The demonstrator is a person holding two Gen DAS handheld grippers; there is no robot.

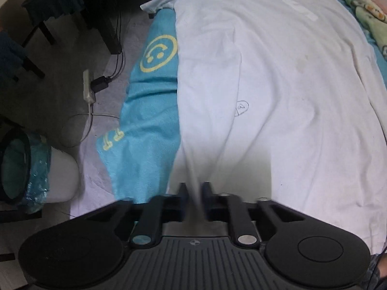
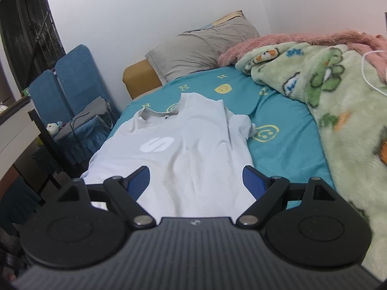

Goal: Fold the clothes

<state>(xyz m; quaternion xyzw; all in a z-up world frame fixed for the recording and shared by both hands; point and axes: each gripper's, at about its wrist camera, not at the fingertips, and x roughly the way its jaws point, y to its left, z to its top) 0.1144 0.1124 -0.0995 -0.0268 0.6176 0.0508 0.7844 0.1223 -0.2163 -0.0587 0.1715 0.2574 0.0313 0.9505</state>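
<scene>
A white T-shirt (image 1: 278,91) lies front up on the blue bed sheet (image 1: 150,101), collar at the far end. My left gripper (image 1: 195,188) is shut on the shirt's hem near the bed's left edge, and the cloth rises in a ridge between its fingers. In the right wrist view the same T-shirt (image 2: 193,149) shows a white oval logo on the chest and one sleeve folded inward. My right gripper (image 2: 196,178) hovers open over the shirt's lower part, its blue pads (image 2: 139,181) wide apart and holding nothing.
A green patterned blanket (image 2: 338,111) and a pink one are heaped along the bed's right side. A grey pillow (image 2: 200,50) lies at the head. Left of the bed are a power strip with cables (image 1: 88,87), a bin (image 1: 17,166), and blue chairs (image 2: 70,87).
</scene>
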